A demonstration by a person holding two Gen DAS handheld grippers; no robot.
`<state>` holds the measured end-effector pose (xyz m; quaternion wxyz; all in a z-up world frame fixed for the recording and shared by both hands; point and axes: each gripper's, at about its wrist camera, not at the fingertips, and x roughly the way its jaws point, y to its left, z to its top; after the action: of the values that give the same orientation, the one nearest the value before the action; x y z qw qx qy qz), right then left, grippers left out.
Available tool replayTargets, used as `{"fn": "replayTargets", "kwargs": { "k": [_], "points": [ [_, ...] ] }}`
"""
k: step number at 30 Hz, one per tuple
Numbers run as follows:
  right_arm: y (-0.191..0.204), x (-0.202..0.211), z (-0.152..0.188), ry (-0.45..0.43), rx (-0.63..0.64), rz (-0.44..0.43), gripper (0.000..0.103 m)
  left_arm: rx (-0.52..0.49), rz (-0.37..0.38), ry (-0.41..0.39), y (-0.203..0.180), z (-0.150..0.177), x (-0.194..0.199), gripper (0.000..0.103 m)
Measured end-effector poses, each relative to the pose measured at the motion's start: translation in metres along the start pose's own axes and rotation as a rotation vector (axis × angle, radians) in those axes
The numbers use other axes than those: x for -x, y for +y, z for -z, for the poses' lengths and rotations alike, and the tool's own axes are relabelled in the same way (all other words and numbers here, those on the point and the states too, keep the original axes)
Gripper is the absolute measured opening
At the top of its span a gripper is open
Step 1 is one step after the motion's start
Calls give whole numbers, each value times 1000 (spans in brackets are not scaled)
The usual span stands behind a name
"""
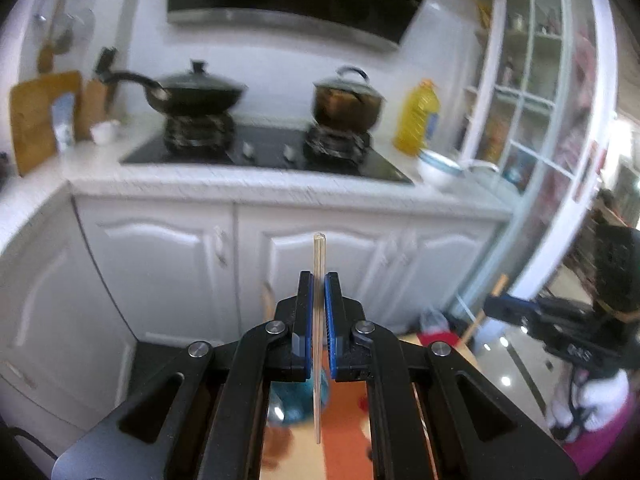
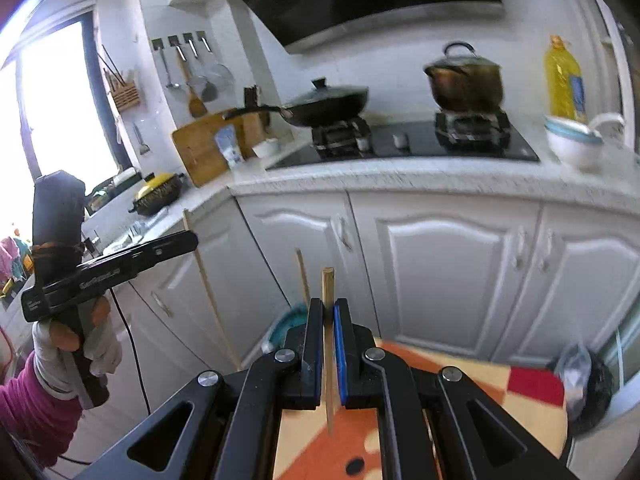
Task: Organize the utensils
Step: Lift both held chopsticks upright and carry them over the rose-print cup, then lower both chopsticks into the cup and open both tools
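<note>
Bright daylight, window (image 2: 68, 108) blown out at left; motion blur softens stove (image 1: 264, 148) and cabinets (image 2: 440, 264); fisheye edges bend, dark corners

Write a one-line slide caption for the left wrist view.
Left gripper shut on a single chopstick, facing a stove with a lidded wok and pot.

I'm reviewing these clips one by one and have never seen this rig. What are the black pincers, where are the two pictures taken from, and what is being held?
No robot: a person holds a two-finger gripper in each hand, each carrying a fisheye camera that looks along its fingers. The left gripper is shut on a pale chopstick; the right gripper is shut on a wooden chopstick. The right view also shows the gloved left hand. Ahead, the counter carries a stove with a wok and pot, an oil bottle and a bowl.
</note>
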<state>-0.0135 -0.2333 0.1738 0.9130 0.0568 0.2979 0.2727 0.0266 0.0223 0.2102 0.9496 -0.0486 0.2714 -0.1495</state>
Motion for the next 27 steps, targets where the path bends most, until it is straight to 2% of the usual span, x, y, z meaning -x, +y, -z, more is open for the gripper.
{"fn": "replayTargets", "kwargs": {
  "k": [5,12,15,20,27],
  "points": [
    [11,-27,-31,-21,14,2,5,44,-51,-35,25,-18,-26,4],
    [8,-80,-45,-23,-15,-11,5,49,-128,-45,48,-4,-78,4],
    [6,-104,-42,-4,-14,2,5,54,-122,-12,52,11,-97,4],
    [3,-141,-28,49,8,31,5,28,-166,24,57,39,-119,4],
    [-23,-185,6,169,-65,11,5,8,-165,59,51,55,-130,4]
  ]
}}
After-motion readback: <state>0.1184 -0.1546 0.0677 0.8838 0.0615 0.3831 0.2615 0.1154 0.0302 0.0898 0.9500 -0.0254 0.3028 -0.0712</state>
